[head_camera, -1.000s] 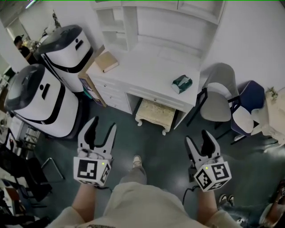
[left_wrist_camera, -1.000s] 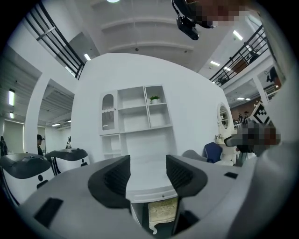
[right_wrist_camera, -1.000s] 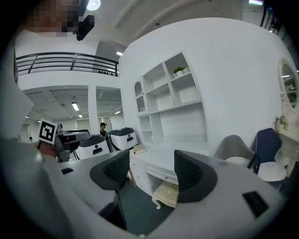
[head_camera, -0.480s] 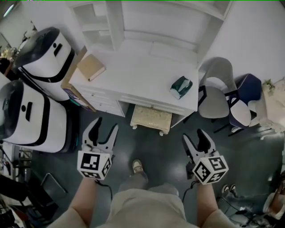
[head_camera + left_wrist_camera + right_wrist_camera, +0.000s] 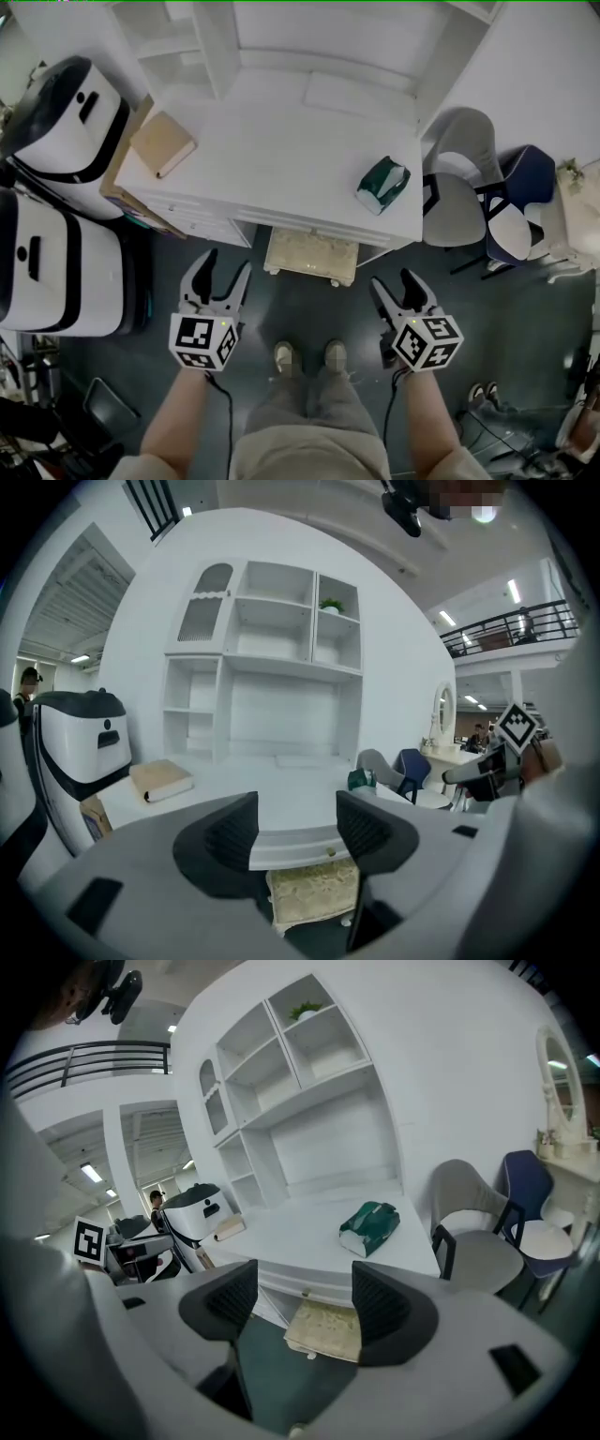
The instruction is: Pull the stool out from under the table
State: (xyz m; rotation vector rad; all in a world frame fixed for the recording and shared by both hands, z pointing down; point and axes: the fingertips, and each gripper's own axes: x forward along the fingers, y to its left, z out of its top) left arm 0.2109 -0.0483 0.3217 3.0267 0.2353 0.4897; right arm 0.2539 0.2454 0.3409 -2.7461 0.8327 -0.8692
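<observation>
Head view, stool (image 5: 310, 254) under table (image 5: 272, 159)

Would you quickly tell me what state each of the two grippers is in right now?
Left gripper: open, holding nothing.
Right gripper: jaws opening, nothing between them.
Neither touches the cream cushioned stool.
</observation>
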